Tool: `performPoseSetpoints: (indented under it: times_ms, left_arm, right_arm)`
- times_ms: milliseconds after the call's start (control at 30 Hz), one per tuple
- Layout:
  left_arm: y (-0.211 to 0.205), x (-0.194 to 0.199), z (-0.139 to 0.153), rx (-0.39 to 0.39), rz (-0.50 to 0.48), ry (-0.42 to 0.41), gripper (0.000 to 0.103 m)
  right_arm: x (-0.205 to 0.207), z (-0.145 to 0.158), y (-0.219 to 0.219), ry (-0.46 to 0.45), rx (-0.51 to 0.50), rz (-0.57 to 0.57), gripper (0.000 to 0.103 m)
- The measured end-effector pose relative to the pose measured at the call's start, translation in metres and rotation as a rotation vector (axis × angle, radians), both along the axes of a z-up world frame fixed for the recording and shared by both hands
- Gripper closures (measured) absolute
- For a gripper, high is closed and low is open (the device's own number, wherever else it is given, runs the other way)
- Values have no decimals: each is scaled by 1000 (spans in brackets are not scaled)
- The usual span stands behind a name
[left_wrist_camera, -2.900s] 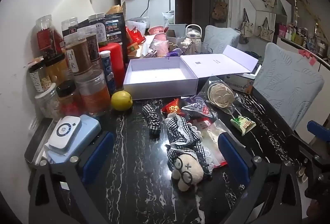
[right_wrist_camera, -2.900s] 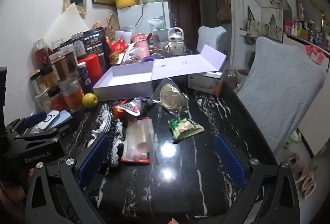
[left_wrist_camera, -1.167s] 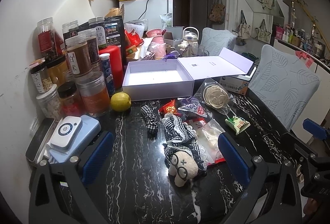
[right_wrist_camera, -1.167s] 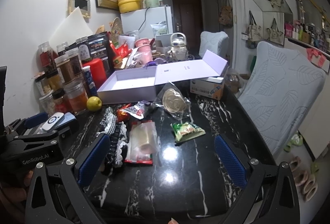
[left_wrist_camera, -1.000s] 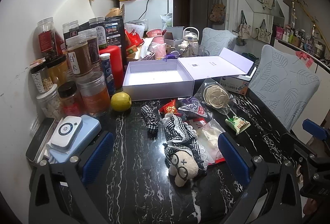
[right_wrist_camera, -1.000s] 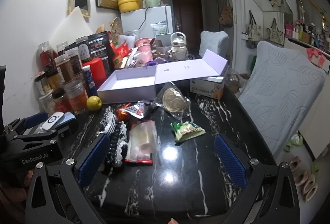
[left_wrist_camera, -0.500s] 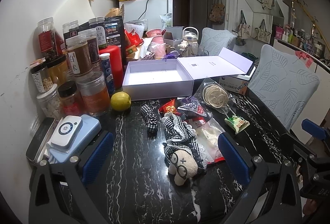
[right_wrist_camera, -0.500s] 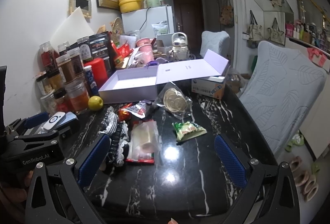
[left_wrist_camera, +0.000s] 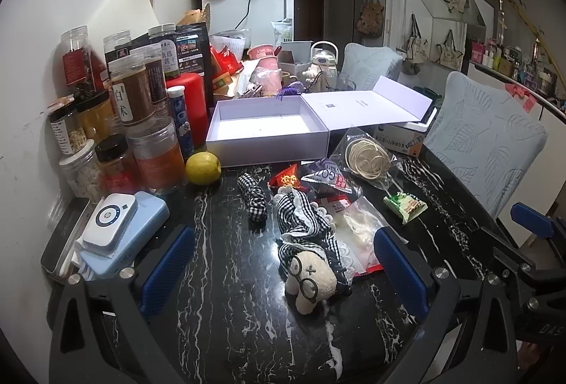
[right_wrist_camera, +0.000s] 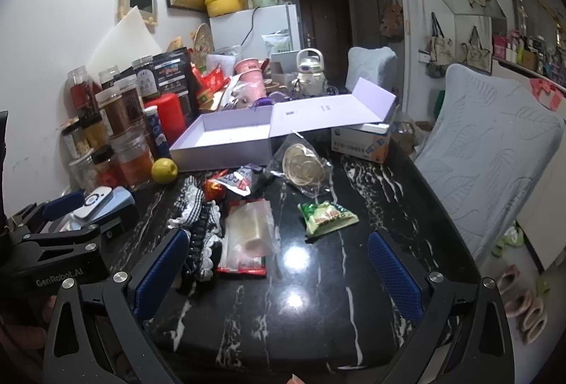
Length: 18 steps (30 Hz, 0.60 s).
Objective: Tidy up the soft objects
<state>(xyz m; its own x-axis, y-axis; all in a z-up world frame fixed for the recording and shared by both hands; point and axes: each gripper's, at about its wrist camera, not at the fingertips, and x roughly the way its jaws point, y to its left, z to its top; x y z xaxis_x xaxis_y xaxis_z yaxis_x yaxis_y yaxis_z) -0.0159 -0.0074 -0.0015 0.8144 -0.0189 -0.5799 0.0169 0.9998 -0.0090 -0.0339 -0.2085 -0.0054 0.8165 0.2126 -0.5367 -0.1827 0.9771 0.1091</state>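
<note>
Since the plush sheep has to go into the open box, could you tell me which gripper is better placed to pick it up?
Probably the left gripper: the plush sheep lies right between its open fingers. In the right view, the right gripper faces bare tabletop, and the checkered cloth sits by its left finger.

Cream plush doll in black-and-white gingham dress (left_wrist_camera: 311,256): in the right wrist view, head was hidden behind the right gripper's (right_wrist_camera: 279,267) blue left pad; only dress frills showed.

Clear plastic pouch with red trim (left_wrist_camera: 357,235): left edge lay under the doll's dress; contents were indistinct.

Red foil snack packet (left_wrist_camera: 288,178): partly covered by a purple-and-white wrapper (left_wrist_camera: 327,177); print was unreadable.

Lavender open gift box (left_wrist_camera: 269,133): floor was washed out by glare.

Left gripper (left_wrist_camera: 283,263): body was cut off by the frame's lower edge.

Jar labels (left_wrist_camera: 123,101): mostly too small to read.

Shelf bottles at far right (right_wrist_camera: 523,51): blurred.
</note>
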Motion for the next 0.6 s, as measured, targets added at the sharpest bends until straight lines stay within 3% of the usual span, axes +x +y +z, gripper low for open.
performPoseSetpoints:
  times_ms: [400,600]
  left_arm:
    - [1,9,-21,14,-6,38,0]
    - [7,16,-36,-17,0,58,0]
  right_arm:
    - [13,-13,0,44,1,35,0]
    - [29,-33,-6,102,7,39,0]
